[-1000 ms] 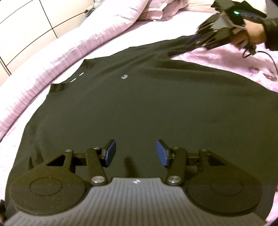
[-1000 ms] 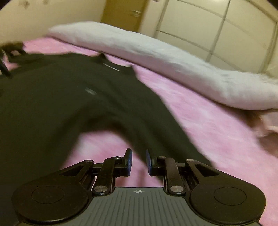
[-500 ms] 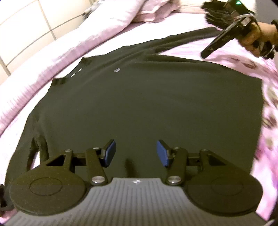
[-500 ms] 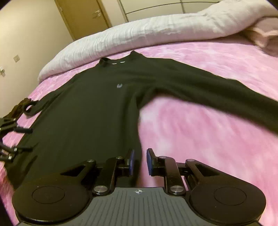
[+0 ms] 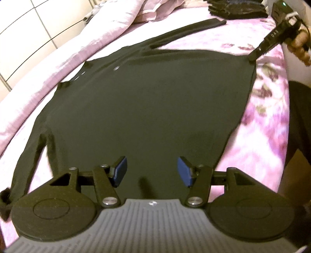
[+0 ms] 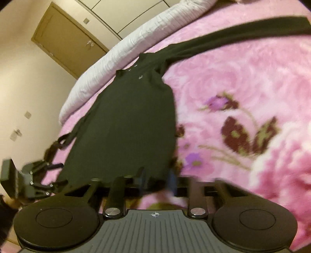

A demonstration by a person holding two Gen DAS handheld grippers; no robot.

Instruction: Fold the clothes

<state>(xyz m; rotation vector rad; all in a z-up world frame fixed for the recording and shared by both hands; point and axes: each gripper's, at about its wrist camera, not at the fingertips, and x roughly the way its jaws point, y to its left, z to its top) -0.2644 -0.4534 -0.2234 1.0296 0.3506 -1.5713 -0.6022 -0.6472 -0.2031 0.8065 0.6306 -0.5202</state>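
Observation:
A black long-sleeved shirt (image 5: pixel 143 109) lies flat, front up, on the pink floral bed cover (image 5: pixel 268 120). One sleeve (image 5: pixel 186 31) stretches out to the far side. My left gripper (image 5: pixel 151 171) is open and empty, hovering over the shirt's hem near its left corner. My right gripper (image 6: pixel 155 180) is open at the hem's opposite corner, its blurred pads on either side of the cloth edge. It also shows in the left wrist view (image 5: pixel 252 57), tip at the shirt corner. The shirt (image 6: pixel 128 124) runs away from me in the right wrist view.
A rolled pale quilt (image 5: pixel 58 64) lies along the far side of the bed. A stack of dark folded clothes (image 5: pixel 237 8) sits at the far corner. A door (image 6: pixel 66 39) and wardrobe panels stand behind. The left gripper (image 6: pixel 29 181) shows at the left.
My right gripper let go of the sleeve, swung down to the shirt's hem corner and opened wider. My left gripper drew back towards the hem and stayed open.

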